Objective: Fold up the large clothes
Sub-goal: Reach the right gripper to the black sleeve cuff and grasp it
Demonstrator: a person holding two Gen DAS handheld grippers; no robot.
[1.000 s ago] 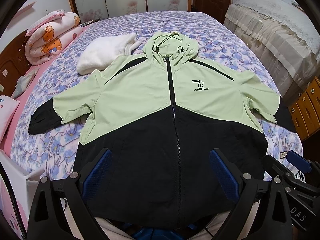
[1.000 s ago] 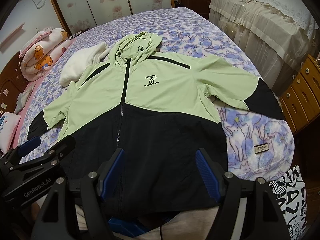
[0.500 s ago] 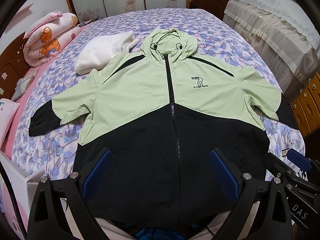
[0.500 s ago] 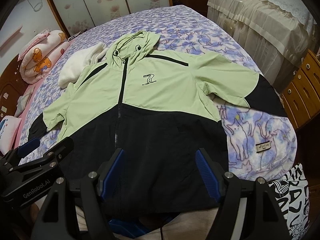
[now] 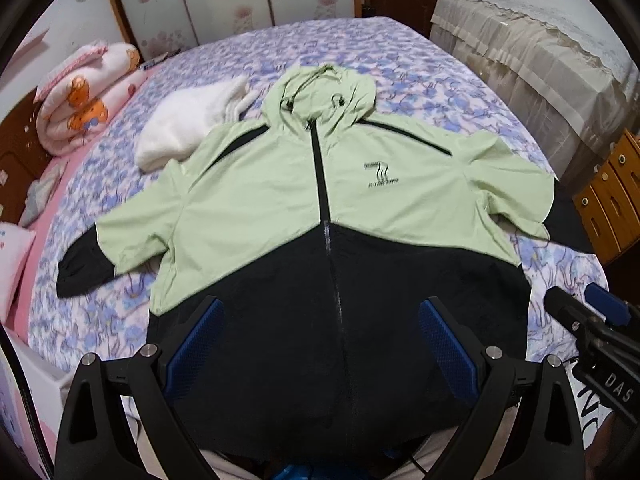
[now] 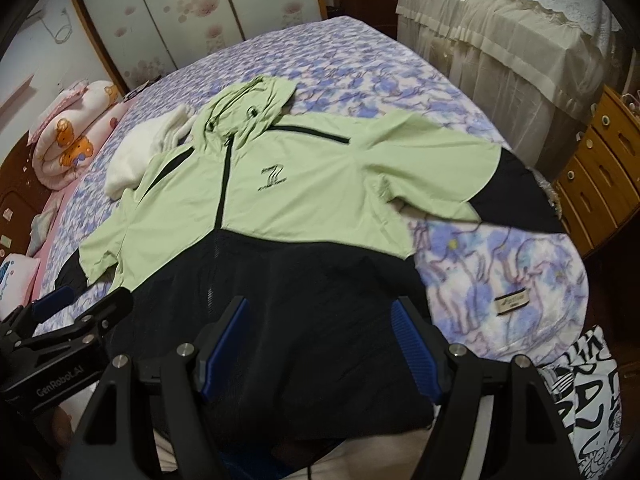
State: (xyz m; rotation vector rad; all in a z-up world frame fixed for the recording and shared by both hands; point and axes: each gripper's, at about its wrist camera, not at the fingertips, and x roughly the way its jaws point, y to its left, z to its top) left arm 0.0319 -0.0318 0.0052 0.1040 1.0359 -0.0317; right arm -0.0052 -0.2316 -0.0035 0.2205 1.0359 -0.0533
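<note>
A light-green and black hooded jacket (image 5: pixel 288 208) lies spread face up on the bed, zipped, hood at the far end, sleeves out to both sides. It also shows in the right wrist view (image 6: pixel 304 200). My left gripper (image 5: pixel 320 332) is open and empty, hovering over the black hem. My right gripper (image 6: pixel 320 336) is open and empty, also over the black hem, to the right of the left one. The right gripper's body (image 5: pixel 592 340) shows at the right edge of the left wrist view; the left gripper's body (image 6: pixel 60 344) shows at the left of the right wrist view.
The bed has a purple floral cover (image 5: pixel 400 64). A white folded garment (image 5: pixel 188 120) lies by the jacket's left shoulder. A rolled pink quilt (image 5: pixel 80 96) sits at far left. A cloth-covered cabinet (image 5: pixel 540 72) and wooden drawers (image 6: pixel 600 168) stand to the right.
Both grippers have drifted slightly forward and the views tilted; the jacket lies as before. Both stay open and empty.
</note>
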